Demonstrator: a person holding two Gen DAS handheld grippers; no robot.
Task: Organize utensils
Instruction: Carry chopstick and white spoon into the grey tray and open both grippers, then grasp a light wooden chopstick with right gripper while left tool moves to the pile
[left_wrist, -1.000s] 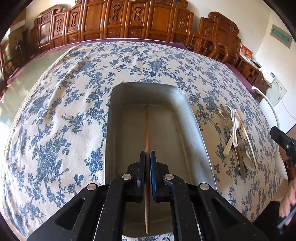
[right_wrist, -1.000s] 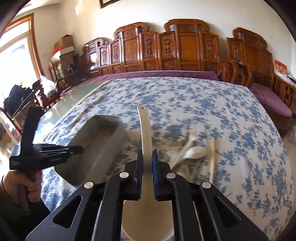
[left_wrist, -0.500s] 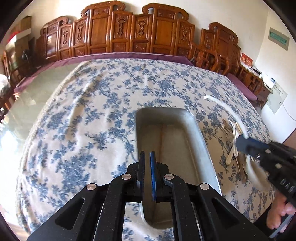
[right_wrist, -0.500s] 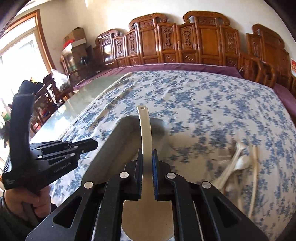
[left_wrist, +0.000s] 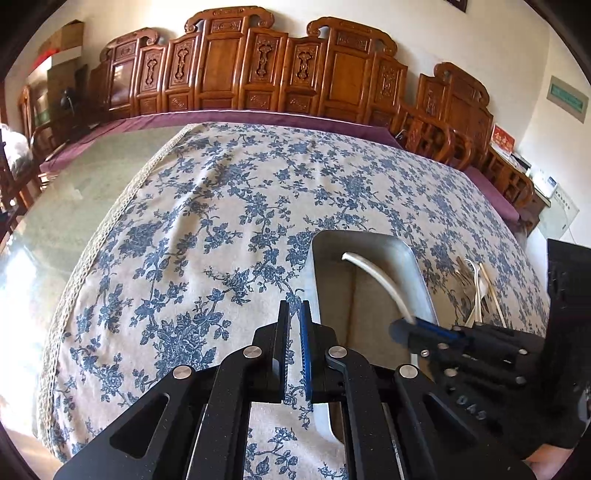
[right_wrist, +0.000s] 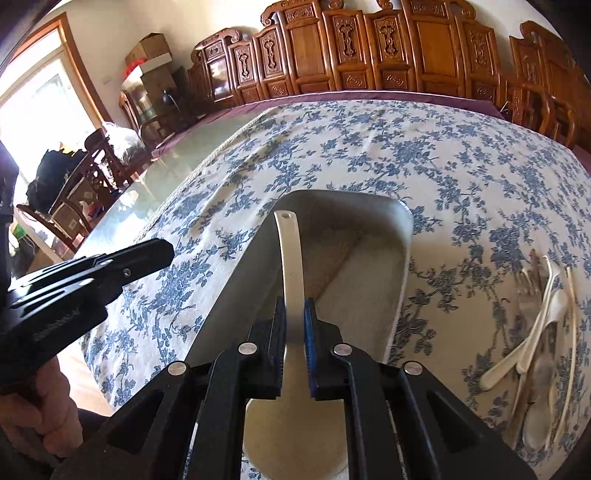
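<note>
- Right tool (right_wrist: 294, 325) is clamped on the handle of a big white ladle (right_wrist: 291, 258). The handle points away over the metal tray (right_wrist: 404, 236), and the bowl end hangs below the fingers on the near side.
- Left tool (left_wrist: 294, 347) has its fingers nearly together with nothing between them. It hovers over the floral tablecloth (left_wrist: 207, 206), just left of the tray (left_wrist: 421, 273).
- The tray sits on the table, long side running near to far. From the left wrist view, the ladle handle (left_wrist: 373, 273) reaches over its inside.
- The rest of the utensils (right_wrist: 535, 332) lie in a loose pile on the cloth to the right of the tray: white spoons, a fork and some chopsticks.
- Carved wooden chairs (left_wrist: 258, 66) line the far wall.
</note>
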